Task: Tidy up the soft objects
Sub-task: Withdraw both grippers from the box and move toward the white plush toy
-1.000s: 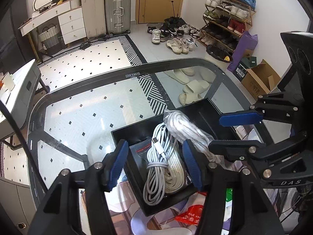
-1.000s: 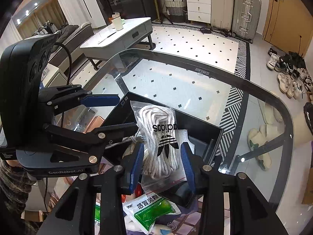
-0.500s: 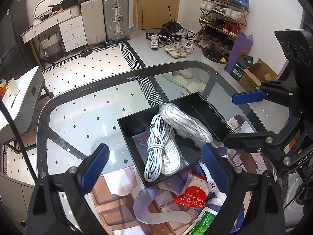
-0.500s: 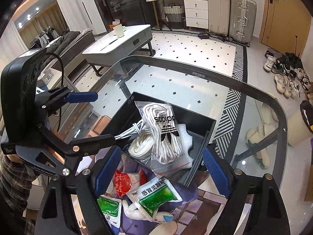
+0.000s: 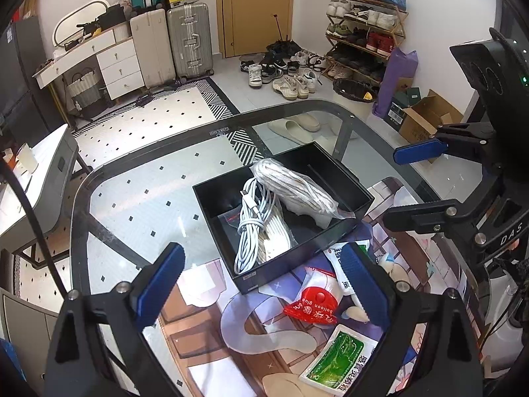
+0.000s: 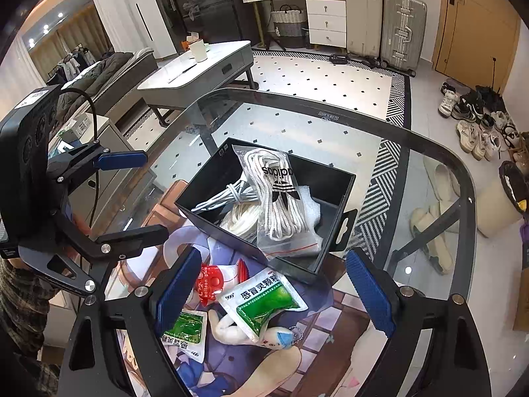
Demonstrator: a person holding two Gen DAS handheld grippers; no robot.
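A black box [image 5: 350, 183] [image 6: 344, 198] on the glass table holds a grey cable bundle [image 5: 249, 225] [image 6: 228, 195], a white rope coil [image 5: 276, 238] [image 6: 239, 220] and a bagged white Adidas lace bundle [image 5: 294, 188] [image 6: 277, 195]. My left gripper [image 5: 264, 284] is open and empty, above the table near the box's front edge. My right gripper [image 6: 274, 292] is open and empty, above the loose packets. On the printed mat lie a red balloon-glue packet [image 5: 312, 307] [image 6: 211, 281], green medicine sachets [image 5: 337, 357] [image 6: 264, 301] [image 6: 185, 330] and a small plush doll [image 6: 251, 330].
The glass table's dark rim [image 5: 79, 198] [image 6: 463, 178] curves around the work area. A printed mat [image 5: 231, 324] [image 6: 330, 347] covers the near part. A low grey side table [image 6: 198, 72] stands beyond. Slippers, shoes and suitcases lie on the floor around.
Both grippers opened wide, let go of the cable bundle and the lace bag in the box, and drew back and up. The loose packets on the mat came into view.
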